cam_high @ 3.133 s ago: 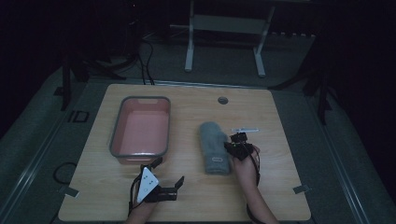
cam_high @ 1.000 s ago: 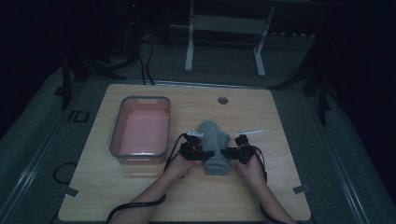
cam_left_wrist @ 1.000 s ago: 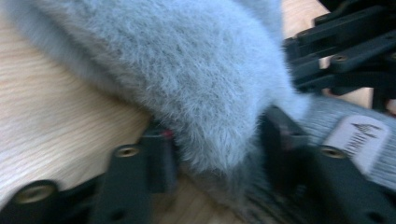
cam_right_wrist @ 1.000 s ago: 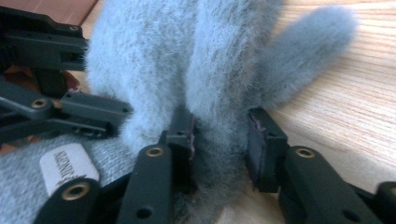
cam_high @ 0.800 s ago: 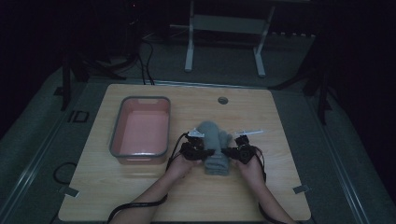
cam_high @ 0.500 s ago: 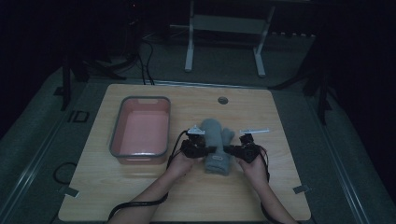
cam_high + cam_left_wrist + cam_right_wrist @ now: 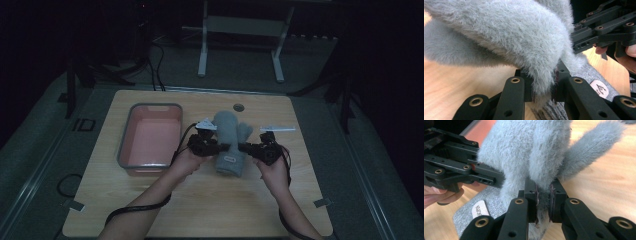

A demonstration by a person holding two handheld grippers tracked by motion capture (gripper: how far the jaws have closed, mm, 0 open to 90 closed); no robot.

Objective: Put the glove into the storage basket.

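Near the middle of the table [image 7: 300,210], slightly toward its right edge, a grey fleece mitten [image 7: 231,142] hangs between the two grippers with its cuff toward the near edge. A pink tray [image 7: 125,150] stands well apart toward the left edge, empty as far as can be seen.

Left hand-held gripper [image 7: 219,147]: jaws have just been closing and are now clamped on a fold of the mitten's left side. In the left gripper view the fleece [image 7: 524,50] is pinched between the pads, just above the knit cuff.

Right hand-held gripper [image 7: 243,147]: jaws have likewise been narrowing and are now clamped on a fold of the right side. In the right gripper view the pile [image 7: 543,202] is squeezed flat between the pads, and the thumb [image 7: 594,147] sticks out to the side.

Handling notes, as judgements:
- The mitten is light and fully limp; it will sag and drape from any hold.
- The fleece pile is compressible and offers good friction; slip is unlikely, but a shallow pinch may catch one layer only.
- Nothing fragile; firm clamping is safe.
- Best holds are the two opposite sides just above the cuff, as now taken, which keeps the body spread flat.
- The small label [image 7: 600,88] on the cuff marks the stiffer knit zone, a second good hold.
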